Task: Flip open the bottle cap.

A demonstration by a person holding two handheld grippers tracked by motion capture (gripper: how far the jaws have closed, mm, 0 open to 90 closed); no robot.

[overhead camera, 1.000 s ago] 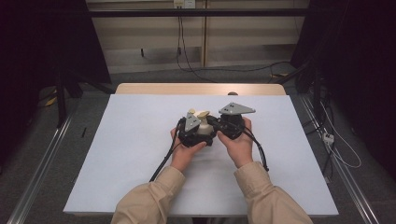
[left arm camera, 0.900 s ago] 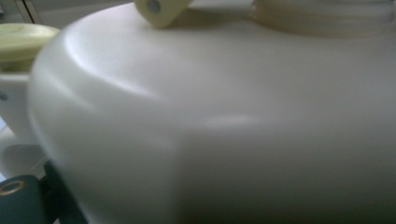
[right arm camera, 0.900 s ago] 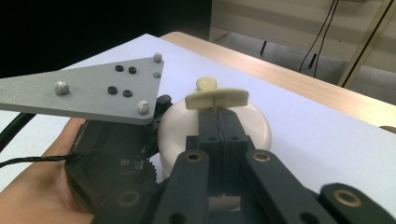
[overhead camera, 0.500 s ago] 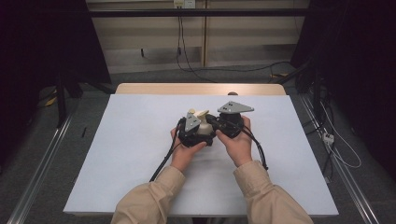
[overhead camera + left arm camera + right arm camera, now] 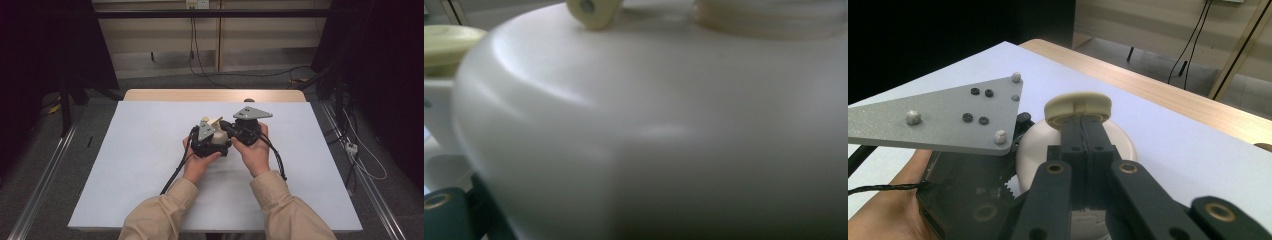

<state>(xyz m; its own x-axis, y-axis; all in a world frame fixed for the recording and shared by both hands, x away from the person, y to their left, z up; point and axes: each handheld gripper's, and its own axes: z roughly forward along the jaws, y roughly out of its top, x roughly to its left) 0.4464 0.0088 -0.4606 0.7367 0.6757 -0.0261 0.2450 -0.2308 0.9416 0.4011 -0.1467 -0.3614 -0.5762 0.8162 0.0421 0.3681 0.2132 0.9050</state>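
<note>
A white round container (image 5: 1034, 146) with a cream cap (image 5: 1078, 105) sits between the two grippers at mid-table. In the left gripper view its white body (image 5: 674, 140) is pressed right up to the camera and hides the jaws. In the high view my left gripper (image 5: 215, 132) carries it in front of its black body. My right gripper (image 5: 1082, 124) has its jaws flush together, their tips at the cap's near rim. In the high view the right gripper (image 5: 227, 128) points left into the container. The left gripper's grey plate (image 5: 943, 117) lies just beside it.
The white table top (image 5: 145, 160) has bare room on every side of the hands. A wooden strip (image 5: 215, 95) runs along its far edge. Cables (image 5: 175, 172) trail from both grippers toward the person. Rails and loose cables line the floor at both sides.
</note>
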